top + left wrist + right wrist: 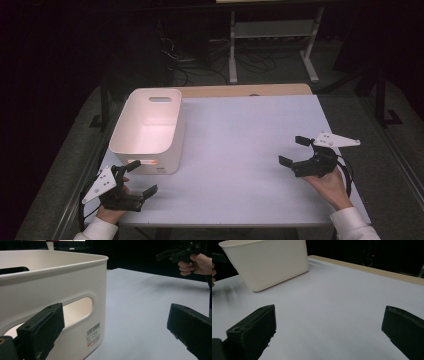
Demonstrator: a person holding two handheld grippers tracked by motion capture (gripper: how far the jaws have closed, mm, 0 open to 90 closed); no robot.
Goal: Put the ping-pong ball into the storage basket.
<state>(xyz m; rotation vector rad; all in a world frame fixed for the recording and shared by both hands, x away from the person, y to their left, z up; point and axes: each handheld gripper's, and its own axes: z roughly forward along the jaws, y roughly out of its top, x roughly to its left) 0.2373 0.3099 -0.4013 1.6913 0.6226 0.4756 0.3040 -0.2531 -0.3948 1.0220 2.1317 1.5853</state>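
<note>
From the high view, a pale grey rectangular table [240,150] stands in a dark room, with a white plastic handled bin [147,131] at its left, seemingly empty. The left gripper view shows the left gripper [113,332] spread wide just beside the bin's labelled end. The right gripper view shows the right gripper [328,333] spread equally wide over bare tabletop, well apart from the bin.

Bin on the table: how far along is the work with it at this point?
Nothing looks done yet: the bin stands upright at the table's left side, and it looks empty from above. In hand: the left tongs are open just in front of its near handle slot, not touching. The right tongs are open, far off. Gripping and moving the bin is probably left.
</note>
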